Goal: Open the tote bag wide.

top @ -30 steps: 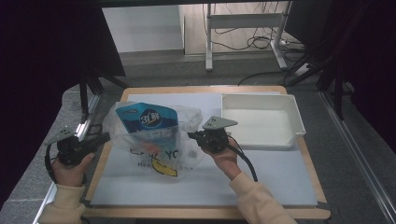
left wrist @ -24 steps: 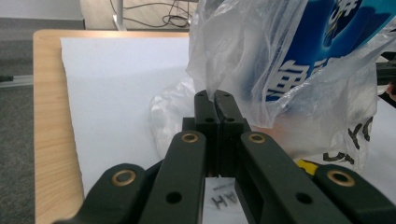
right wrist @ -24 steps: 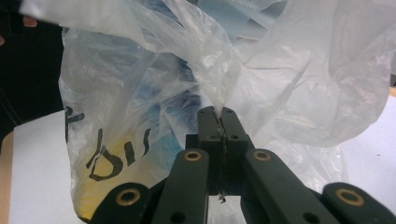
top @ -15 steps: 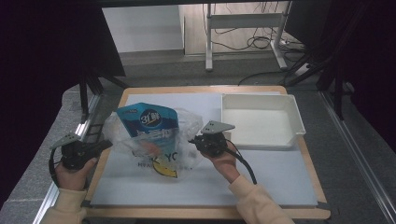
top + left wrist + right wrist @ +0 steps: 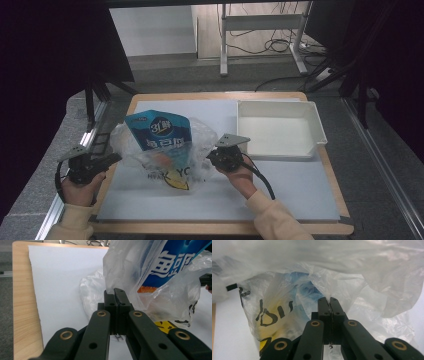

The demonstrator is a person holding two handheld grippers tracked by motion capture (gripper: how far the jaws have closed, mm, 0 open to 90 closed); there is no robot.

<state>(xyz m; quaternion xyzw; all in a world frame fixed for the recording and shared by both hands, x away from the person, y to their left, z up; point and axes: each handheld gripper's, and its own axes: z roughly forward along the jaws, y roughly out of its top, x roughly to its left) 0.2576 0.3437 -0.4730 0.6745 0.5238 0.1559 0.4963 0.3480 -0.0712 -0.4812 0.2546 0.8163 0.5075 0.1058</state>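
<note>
You have the table (image 5: 320, 200) with its white mat in front of you, and the biggest loose thing on it is the white tray (image 5: 280, 131), sitting empty at the far right, well apart from the work.

Left of the tray, near the middle of the mat, is the clear plastic bag (image 5: 200, 145) with a blue snack pouch (image 5: 160, 131) standing up out of its mouth. The pouch's long axis runs away from you, top end far, and the bag's printed bottom lies toward you.

The relation that matters: the bag sits between your two hands, so each tool points inward at it. Your left gripper (image 5: 107, 161) comes at the bag's left edge and your right gripper (image 5: 212, 156) at its right edge, about level with each other.

Both pairs of tongs are pressed together on film. In the left gripper view the left gripper (image 5: 115, 293) pinches a fold of the bag wall just beside the pouch; in the right gripper view the right gripper (image 5: 328, 300) nips a pleat of the same bag (thin stuff, so it could slip or tear).

My read is that you're holding the mouth by both sides. Pulling outward should spread it; the tray is the only thing close to your right hand, and it stands clear of that path.
</note>
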